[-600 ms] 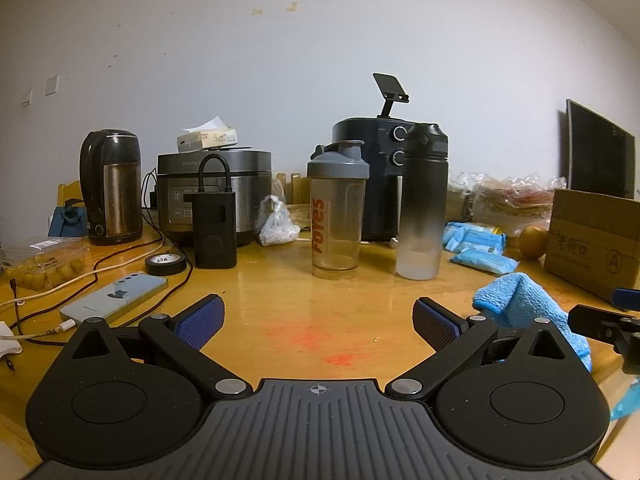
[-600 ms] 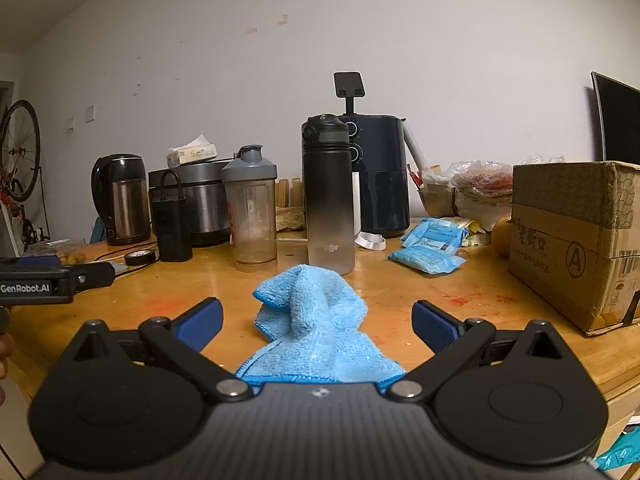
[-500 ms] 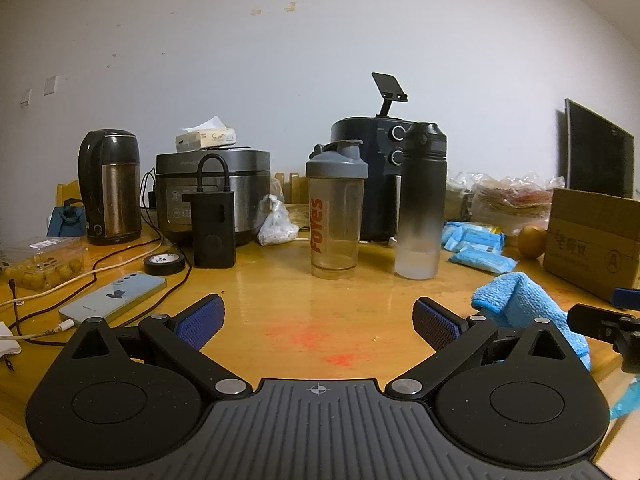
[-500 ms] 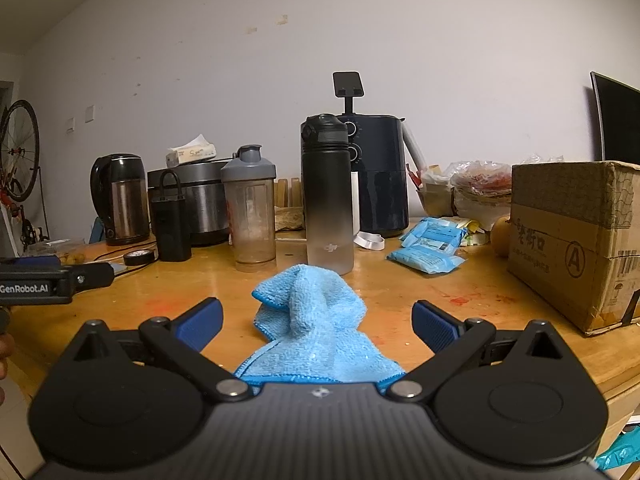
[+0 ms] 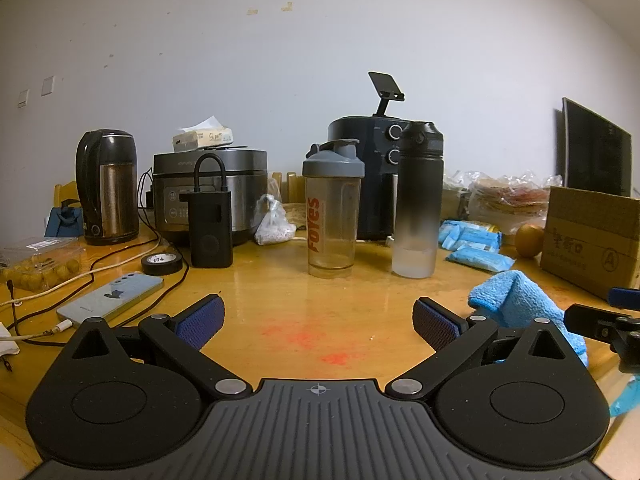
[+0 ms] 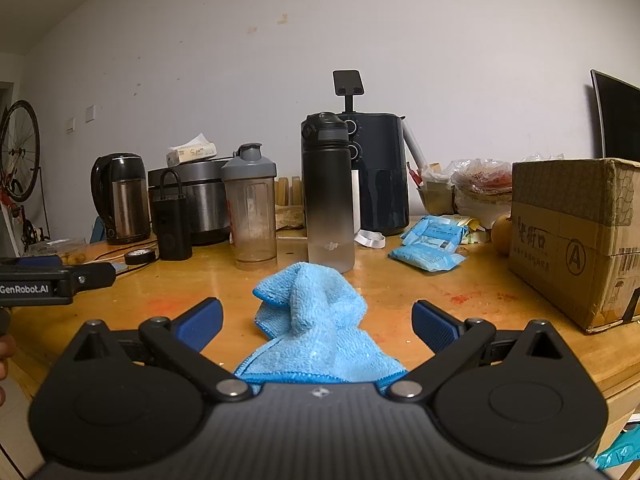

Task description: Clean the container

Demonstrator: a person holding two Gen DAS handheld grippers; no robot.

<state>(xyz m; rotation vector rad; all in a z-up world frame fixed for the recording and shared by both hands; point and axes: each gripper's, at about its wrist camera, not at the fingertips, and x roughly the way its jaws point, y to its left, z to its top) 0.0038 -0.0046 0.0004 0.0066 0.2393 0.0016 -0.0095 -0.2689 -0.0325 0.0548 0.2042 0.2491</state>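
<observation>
A clear shaker cup [image 5: 332, 216] with a grey lid and orange lettering stands mid-table; beside it on the right is a tall black-to-clear bottle [image 5: 418, 200]. In the right wrist view they are the shaker cup [image 6: 252, 208] and the bottle [image 6: 328, 192]. A crumpled blue cloth [image 6: 316, 320] lies on the table between the wide-apart fingers of my right gripper [image 6: 318, 322], untouched by the pads. My left gripper [image 5: 318, 320] is open over bare wood, with the shaker cup straight ahead and the blue cloth [image 5: 520, 304] to its right.
Along the wall stand a kettle [image 5: 108, 188], a rice cooker [image 5: 236, 184], a black air fryer [image 5: 372, 176] and a black inflator [image 5: 211, 228]. A phone [image 5: 112, 296], tape roll [image 5: 162, 263] and cables lie left. A cardboard box [image 6: 576, 236] and blue packets [image 6: 432, 240] sit right.
</observation>
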